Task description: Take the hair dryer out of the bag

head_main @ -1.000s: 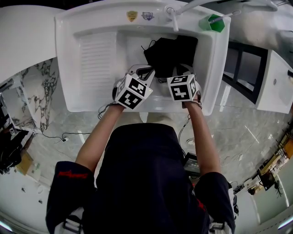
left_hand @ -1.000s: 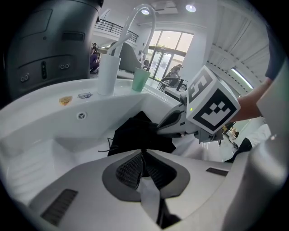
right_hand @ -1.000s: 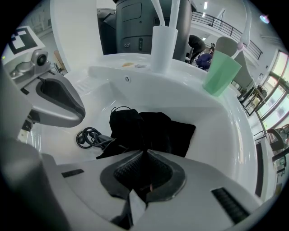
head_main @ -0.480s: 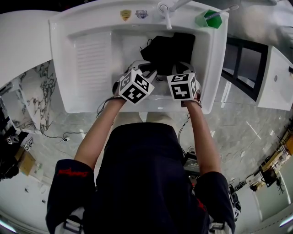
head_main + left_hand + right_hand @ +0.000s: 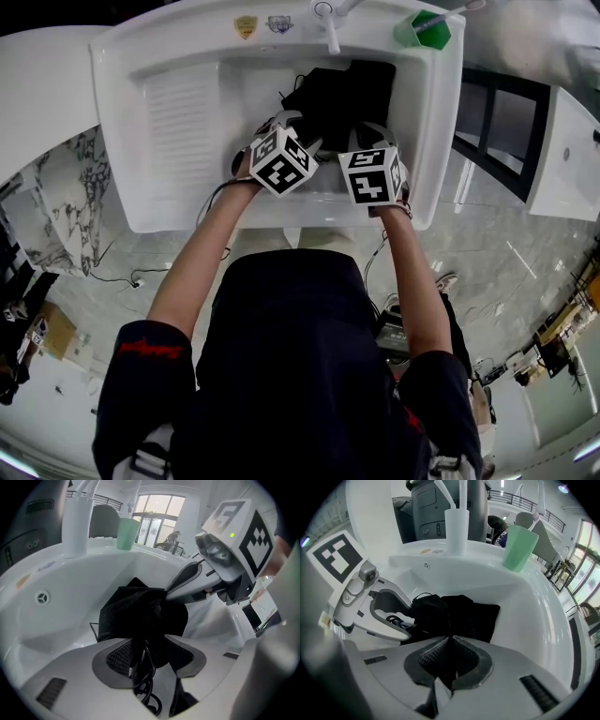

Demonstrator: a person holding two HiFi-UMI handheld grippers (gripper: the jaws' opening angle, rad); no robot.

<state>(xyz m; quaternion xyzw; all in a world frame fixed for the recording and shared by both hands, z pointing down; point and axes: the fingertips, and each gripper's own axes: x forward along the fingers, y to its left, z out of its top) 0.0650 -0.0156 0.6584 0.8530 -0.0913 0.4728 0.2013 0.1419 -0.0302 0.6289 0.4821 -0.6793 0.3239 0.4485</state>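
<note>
A black fabric bag lies in the white sink basin below the tap. The hair dryer itself is hidden; only a black cord trails from the bag. My left gripper sits at the bag's near left side. Its jaws have just been opening and stand apart, with the cord and some bag fabric loose between them. My right gripper is at the bag's near right, shut on a fold of the bag, which rises to a peak at its fingertips.
A tap stands at the basin's back, a green cup with a toothbrush to its right, and a clear cup beside it. A ribbed washboard slope fills the basin's left half. The basin walls close in all round.
My left gripper has moved further into the basin towards the bag and rolled a little. The right gripper has kept its place on the bag.
</note>
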